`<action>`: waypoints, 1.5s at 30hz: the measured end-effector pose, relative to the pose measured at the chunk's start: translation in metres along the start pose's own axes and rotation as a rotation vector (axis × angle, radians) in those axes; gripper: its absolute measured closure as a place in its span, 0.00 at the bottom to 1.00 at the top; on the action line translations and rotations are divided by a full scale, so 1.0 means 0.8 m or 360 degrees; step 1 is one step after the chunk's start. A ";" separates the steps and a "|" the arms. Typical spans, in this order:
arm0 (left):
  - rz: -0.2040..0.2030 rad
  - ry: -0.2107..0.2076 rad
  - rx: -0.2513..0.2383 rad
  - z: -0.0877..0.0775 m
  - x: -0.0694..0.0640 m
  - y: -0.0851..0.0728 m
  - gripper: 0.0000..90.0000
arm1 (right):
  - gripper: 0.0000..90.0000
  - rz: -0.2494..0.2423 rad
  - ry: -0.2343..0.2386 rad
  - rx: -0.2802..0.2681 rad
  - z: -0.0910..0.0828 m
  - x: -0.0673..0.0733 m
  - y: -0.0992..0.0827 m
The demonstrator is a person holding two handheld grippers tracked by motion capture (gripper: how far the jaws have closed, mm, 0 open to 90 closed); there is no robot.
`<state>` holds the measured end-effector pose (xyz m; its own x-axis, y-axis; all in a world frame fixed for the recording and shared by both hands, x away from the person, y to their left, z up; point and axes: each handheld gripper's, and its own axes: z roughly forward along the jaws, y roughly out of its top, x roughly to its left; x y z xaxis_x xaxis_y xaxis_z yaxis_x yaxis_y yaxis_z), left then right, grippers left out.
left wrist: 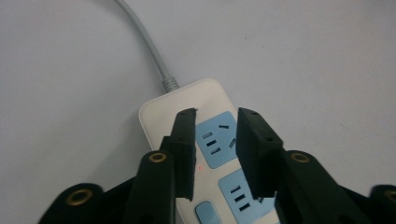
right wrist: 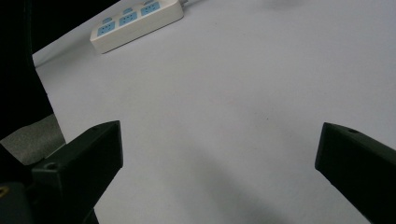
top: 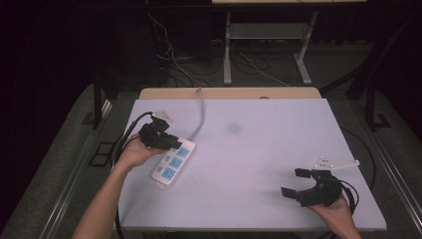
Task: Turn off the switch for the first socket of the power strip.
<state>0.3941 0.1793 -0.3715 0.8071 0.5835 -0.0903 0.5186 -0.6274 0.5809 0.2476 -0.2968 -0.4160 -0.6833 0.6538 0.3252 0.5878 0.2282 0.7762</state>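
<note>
The power strip point(top: 174, 162) is a long white block with rounded corners, carrying three pale blue socket panels in a row and a small blue button beside each; a grey cable point(top: 201, 110) leaves its far end through a ribbed collar and runs off over the far edge of the white table point(top: 259, 164). The strip lies slantwise on the table's left half, near its left edge. The left gripper point(top: 171, 142) is at the strip's far end, its jaws narrowed to a modest gap over the blue socket panel nearest the cable; in the left gripper view the fingers point(left wrist: 184, 140) stand above the strip's top face, and whether they touch it cannot be told. The right gripper point(top: 294, 183) is well apart from the strip, near the table's front right corner, its jaws spread wide with nothing between them.
</note>
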 end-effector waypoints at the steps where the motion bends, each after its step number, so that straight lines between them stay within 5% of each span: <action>1: 0.0000 0.0000 0.0000 0.000 0.000 0.000 0.81 | 0.01 0.0000 -0.0001 0.0001 0.000 0.000 0.000; 8: -0.0031 -0.0035 0.0041 0.011 0.009 -0.001 0.99 | 0.01 0.0002 -0.0008 -0.0001 -0.001 -0.001 -0.001; 26: -0.0066 0.0007 0.0196 0.032 0.019 -0.007 0.99 | 0.01 -0.0006 -0.0011 0.0013 -0.001 -0.001 -0.002; 45: -0.0113 -0.0012 0.0154 0.033 0.023 -0.010 0.99 | 0.01 -0.0012 -0.0001 0.0017 -0.001 0.001 -0.002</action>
<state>0.4123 0.1815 -0.3996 0.7691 0.6247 -0.1349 0.5992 -0.6314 0.4922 0.2460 -0.2973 -0.4166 -0.6875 0.6523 0.3192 0.5872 0.2406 0.7729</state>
